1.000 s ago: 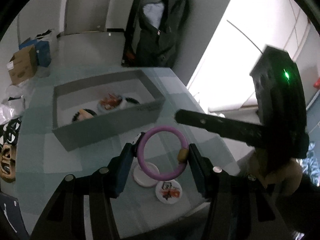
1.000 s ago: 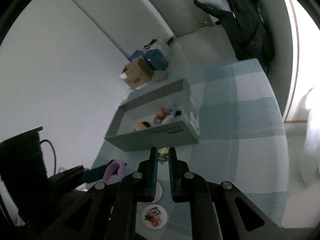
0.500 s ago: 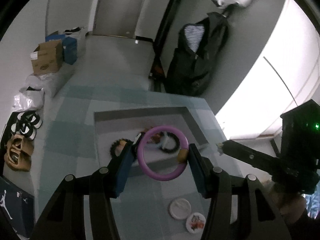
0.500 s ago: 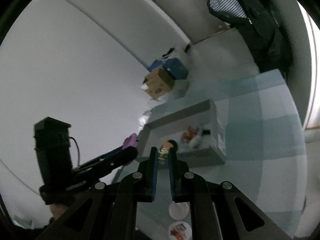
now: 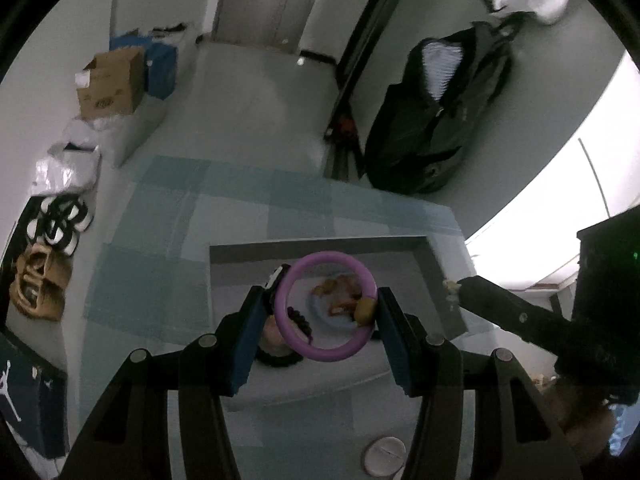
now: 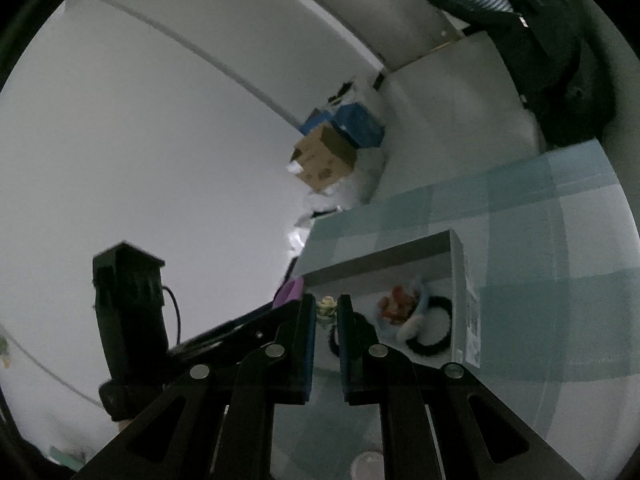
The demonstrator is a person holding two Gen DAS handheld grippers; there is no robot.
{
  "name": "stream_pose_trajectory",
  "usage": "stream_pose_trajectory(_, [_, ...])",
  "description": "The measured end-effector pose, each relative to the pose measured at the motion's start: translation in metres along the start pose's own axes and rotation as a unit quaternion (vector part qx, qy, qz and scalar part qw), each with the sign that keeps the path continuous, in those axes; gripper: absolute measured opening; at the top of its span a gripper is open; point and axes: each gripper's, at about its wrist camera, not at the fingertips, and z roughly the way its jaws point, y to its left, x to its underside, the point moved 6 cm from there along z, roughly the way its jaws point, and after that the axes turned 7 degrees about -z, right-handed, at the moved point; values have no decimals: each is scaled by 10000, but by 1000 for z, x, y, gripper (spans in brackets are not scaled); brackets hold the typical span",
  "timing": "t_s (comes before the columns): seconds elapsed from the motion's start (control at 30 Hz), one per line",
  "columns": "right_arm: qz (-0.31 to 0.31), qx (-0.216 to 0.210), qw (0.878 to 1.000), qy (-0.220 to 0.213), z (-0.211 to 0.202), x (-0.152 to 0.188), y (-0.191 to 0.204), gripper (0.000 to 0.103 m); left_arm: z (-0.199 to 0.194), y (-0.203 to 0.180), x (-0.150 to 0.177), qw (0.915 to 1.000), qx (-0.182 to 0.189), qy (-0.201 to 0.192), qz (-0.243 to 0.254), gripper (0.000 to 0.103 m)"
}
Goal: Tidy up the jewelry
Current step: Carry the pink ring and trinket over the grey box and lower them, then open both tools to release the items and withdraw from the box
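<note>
My left gripper [image 5: 325, 312] is shut on a purple bangle [image 5: 286, 322] with a tan bead, held above the grey open box [image 5: 320, 245]. Inside the box lie a black bracelet [image 5: 280, 358] and orange-and-white pieces [image 5: 340, 294]. My right gripper [image 6: 326, 312] is shut on a small pale charm [image 6: 326, 307], held above the box's [image 6: 458, 276] left part. In the right wrist view the box holds a black bracelet [image 6: 430, 344] and orange pieces [image 6: 394, 300]. The right gripper shows in the left wrist view [image 5: 454, 292], the left one in the right wrist view as a black arm [image 6: 224, 332].
The box stands on a blue-checked tablecloth [image 5: 160, 256]. A white round lid [image 5: 384, 456] lies near the table's front edge. On the floor are a cardboard box [image 5: 112, 84], shoes [image 5: 60, 220] and a black jacket [image 5: 440, 112].
Both grippers have moved forward from the table's front over the grey box, each holding its piece. The white lids have dropped to the bottom of the views.
</note>
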Motion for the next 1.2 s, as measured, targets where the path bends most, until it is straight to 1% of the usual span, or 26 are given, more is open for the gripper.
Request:
stream_pose_trajectory(0.03, [-49,33,10000,49,4,-1,1,10,0,0,-1,10000,6,-17,-6,50])
stream_pose_trajectory(0.1, [-59,14,9999,118,11,-2,0,10,1,1,-2,9997,-177,-74,117,50])
stream_pose_trajectory(0.2, [56,-92,9998,158,20,-4,-7,10,6,2,-3,9999,-147,-26,74,50])
stream_pose_trajectory(0.33, [195,-34,9996,210,28,-6,-15,10,13,3,-2,9998,-168,89,95,50])
stream_pose_trajectory(0.4, [166,-4,9996,223,31,-7,-15,10,14,2,-1,9997,-168,120,126,50])
stream_pose_trajectory(0.77, [-8,250,9994,243,35,-7,-13,11,22,4,3,9995,-190,236,113,50])
stream_pose_trajectory(0.97, [-58,354,9990,254,35,-8,-14,12,21,0,3,9996,-28,251,82,50])
stream_pose_trajectory(1.1, [-76,437,9988,218,32,-8,-15,12,22,0,4,9994,-128,319,98,51])
stream_pose_trajectory(1.13, [-102,425,9988,206,31,-9,-14,13,23,-1,5,9993,-144,335,110,52])
stream_pose_trajectory(1.2, [-155,451,9987,196,29,-9,-13,19,24,-2,7,9990,-186,391,128,57])
